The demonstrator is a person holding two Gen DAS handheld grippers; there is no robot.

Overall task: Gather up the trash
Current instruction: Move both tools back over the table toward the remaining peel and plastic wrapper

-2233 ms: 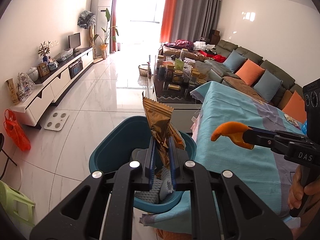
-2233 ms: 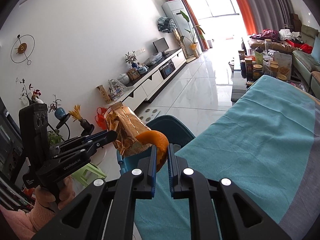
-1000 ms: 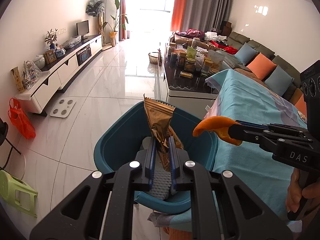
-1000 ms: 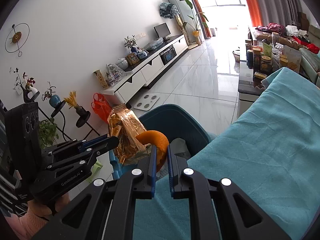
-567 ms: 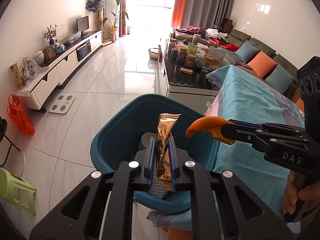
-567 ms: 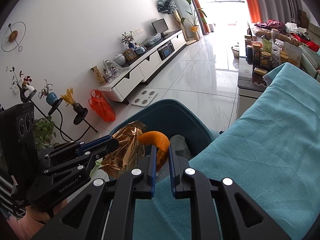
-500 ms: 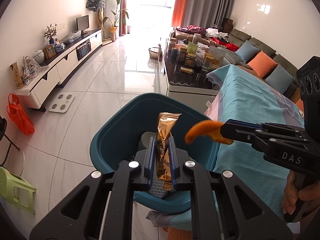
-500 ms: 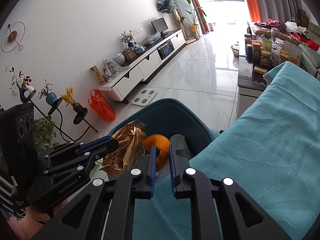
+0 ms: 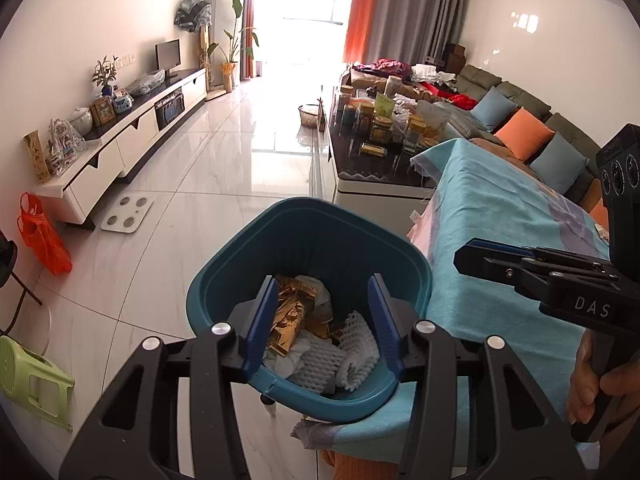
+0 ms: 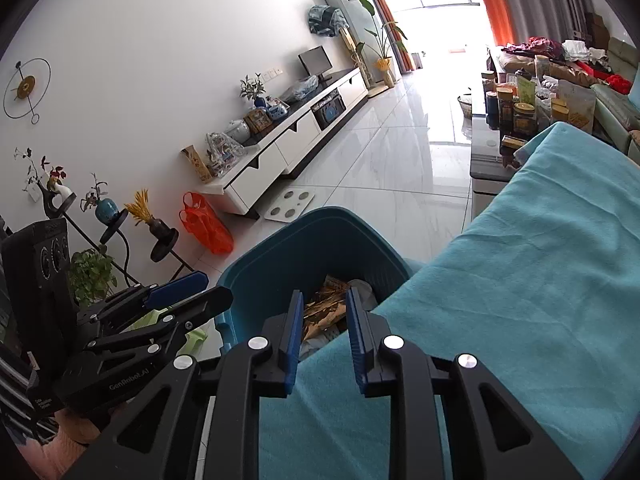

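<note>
left hand-held gripper (image 9: pixel 324 320): jaws just opened, nothing between | right hand-held gripper (image 10: pixel 322 332): likewise (gold wrapper (image 9: pixel 290 316) in bin (image 9: pixel 308 224))

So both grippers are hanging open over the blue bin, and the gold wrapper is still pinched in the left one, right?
Not quite. The gold wrapper is no longer pinched: the left wrist view shows it lying in the blue bin among the other trash. The left gripper has just been opening, with nothing between its jaws. The right gripper is open over the bin too.
</note>
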